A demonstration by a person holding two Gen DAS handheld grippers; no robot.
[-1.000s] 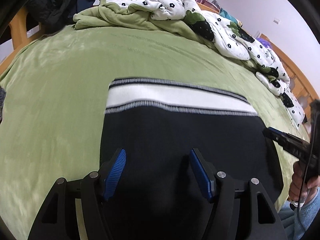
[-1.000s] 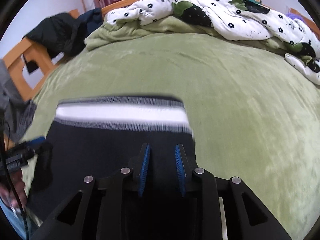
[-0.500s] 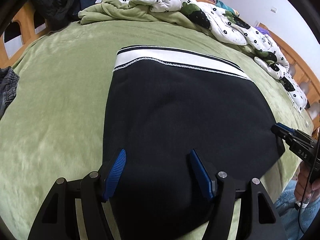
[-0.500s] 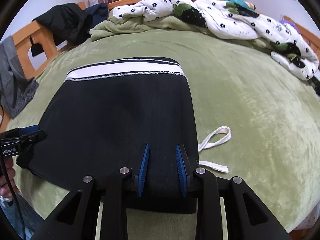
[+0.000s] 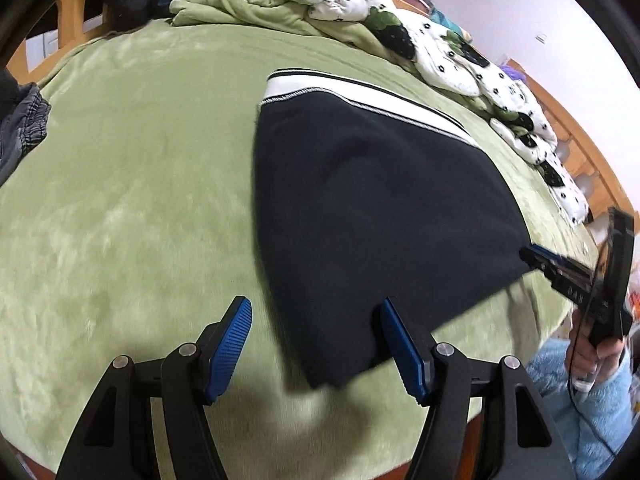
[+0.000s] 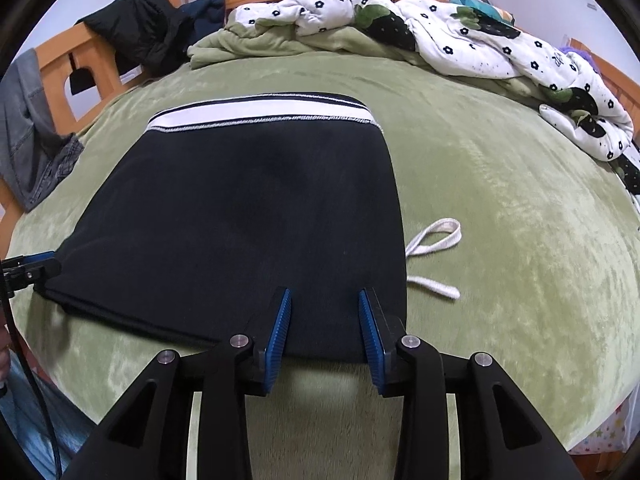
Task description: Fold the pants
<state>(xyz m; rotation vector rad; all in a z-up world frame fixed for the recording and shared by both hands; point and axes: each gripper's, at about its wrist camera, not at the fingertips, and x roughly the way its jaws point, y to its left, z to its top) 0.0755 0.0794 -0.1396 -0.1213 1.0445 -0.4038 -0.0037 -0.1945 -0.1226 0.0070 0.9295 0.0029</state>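
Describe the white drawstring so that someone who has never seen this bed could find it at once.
Start at the green blanket covering the bed, then find the folded black pants lying on it. The white drawstring pokes out from their right edge, a flat cord loop, unlike the flowered quilt heaped far behind.

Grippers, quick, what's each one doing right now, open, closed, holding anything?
Left gripper: open wide, holding nothing, at the near corner of the pants.
Right gripper: partly open, holding nothing.
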